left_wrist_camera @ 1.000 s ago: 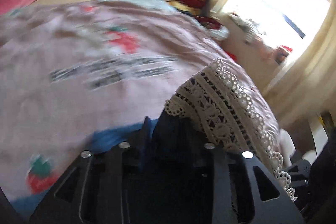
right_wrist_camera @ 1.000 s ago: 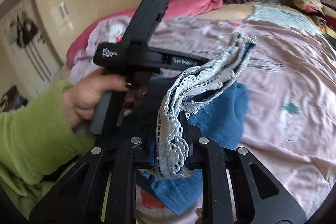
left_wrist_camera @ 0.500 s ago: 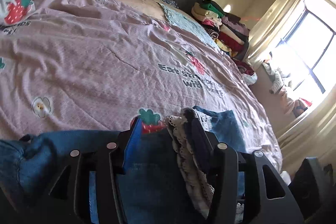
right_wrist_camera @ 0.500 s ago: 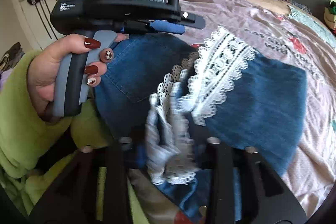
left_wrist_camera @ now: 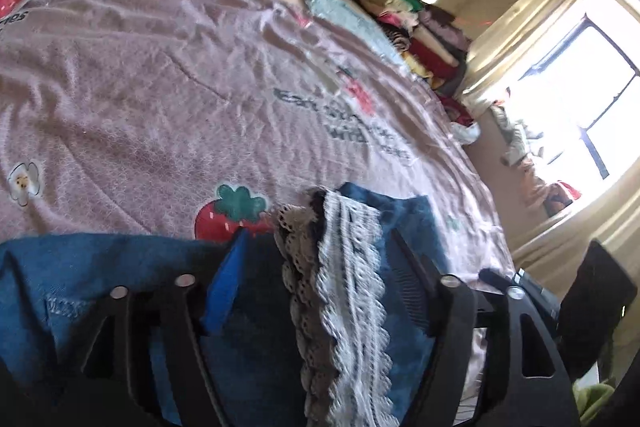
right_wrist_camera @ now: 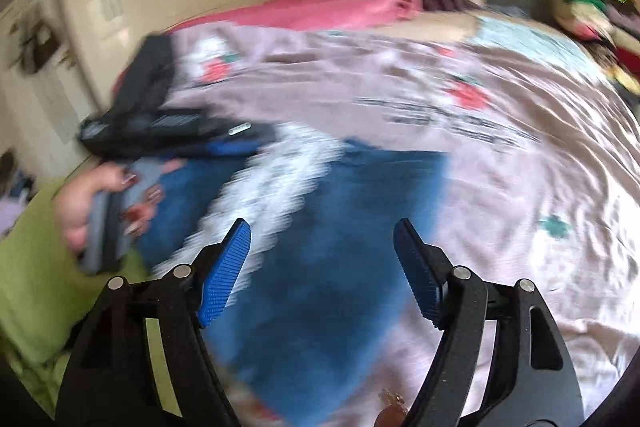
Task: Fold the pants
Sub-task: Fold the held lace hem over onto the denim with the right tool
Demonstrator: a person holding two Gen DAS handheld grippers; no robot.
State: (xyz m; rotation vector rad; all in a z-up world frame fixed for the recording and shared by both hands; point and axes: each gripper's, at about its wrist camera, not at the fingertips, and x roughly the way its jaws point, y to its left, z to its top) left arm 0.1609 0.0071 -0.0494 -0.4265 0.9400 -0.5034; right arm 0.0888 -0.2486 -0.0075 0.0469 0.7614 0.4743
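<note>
On the pink bed cover (left_wrist_camera: 168, 99) the pants (right_wrist_camera: 340, 227) lie folded, and both the left gripper (left_wrist_camera: 320, 259) and right gripper (right_wrist_camera: 322, 243), jaws just opened wide, hold nothing, so the lace hem (left_wrist_camera: 344, 287) lying between the left fingers may catch and undo the fold.

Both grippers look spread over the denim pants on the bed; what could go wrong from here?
1. The lace trim lies between the left gripper fingers, whose jaws have just been opening; it may snag and drag the fold.
2. The right gripper has just released the pants; the fold could spring loose.
</note>
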